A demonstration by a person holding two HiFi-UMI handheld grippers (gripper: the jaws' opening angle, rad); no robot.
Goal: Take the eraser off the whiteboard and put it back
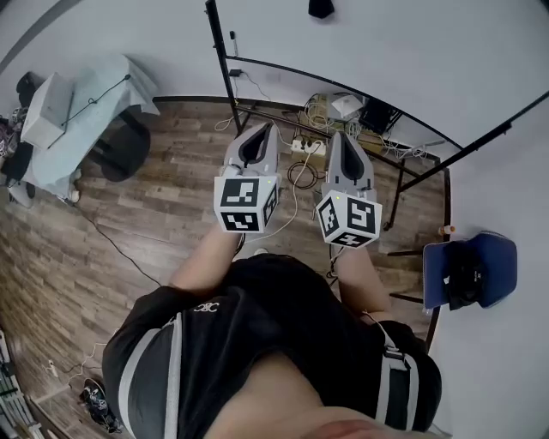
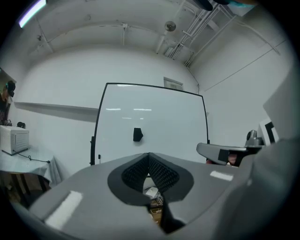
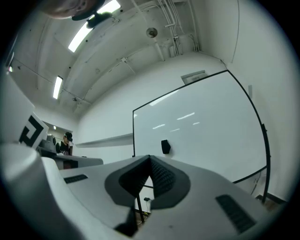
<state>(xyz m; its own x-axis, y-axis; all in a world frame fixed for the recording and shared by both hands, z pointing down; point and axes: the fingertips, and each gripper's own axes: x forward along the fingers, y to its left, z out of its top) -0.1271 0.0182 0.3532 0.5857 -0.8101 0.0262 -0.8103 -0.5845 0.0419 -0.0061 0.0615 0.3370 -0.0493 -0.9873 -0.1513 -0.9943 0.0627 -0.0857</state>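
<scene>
A black eraser sticks to the middle of the whiteboard, which stands upright on a black-framed stand ahead of me. The right gripper view shows the same eraser on the whiteboard; from above, the eraser is a dark spot at the top edge. My left gripper is shut, empty and well short of the board. My right gripper is held beside it, also shut with nothing in it. In the head view the left gripper and right gripper are side by side in front of my body.
A table with a pale cloth and a white microwave stands to the left. A blue chair stands to the right. Cables and a power strip lie on the wood floor under the board. A person stands far left.
</scene>
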